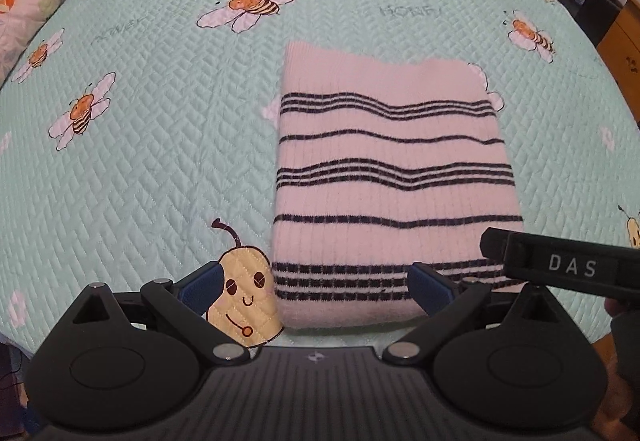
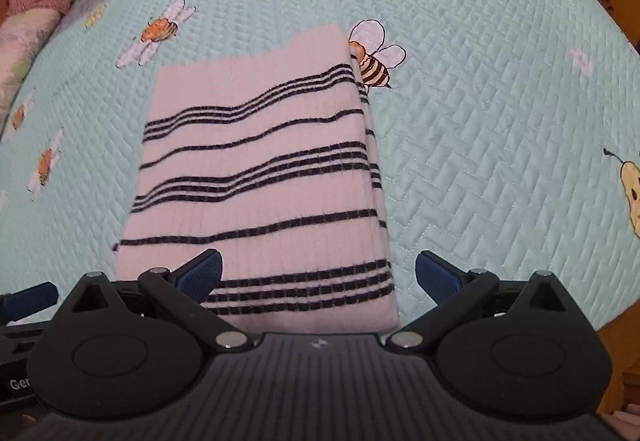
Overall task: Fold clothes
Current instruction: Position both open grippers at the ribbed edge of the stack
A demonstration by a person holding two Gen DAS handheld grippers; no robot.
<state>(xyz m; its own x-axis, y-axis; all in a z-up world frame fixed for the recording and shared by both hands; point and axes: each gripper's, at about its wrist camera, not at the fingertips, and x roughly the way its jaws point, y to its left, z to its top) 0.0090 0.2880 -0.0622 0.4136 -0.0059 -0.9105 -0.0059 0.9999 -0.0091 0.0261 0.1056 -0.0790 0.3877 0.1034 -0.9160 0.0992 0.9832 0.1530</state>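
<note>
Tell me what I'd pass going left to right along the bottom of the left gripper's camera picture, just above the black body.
Left blue finger pad → yellow bee patch → folded pink striped sweater → right blue finger pad → the other gripper's black finger marked DAS.

Each gripper, left [image 1: 316, 287] and right [image 2: 318, 277], is built of matte black linkage arms, joined by silver pivot screws, tipped with blue ribbed pads [image 2: 202, 273], on ridged bodies.

The sweater [image 1: 392, 177] is soft, fuzzy ribbed knit. The quilt [image 1: 160, 145] is stitched cloth with a slight sheen. Each claw [image 2: 318, 273] is matt black plastic with textured blue pads [image 2: 206, 271].
</note>
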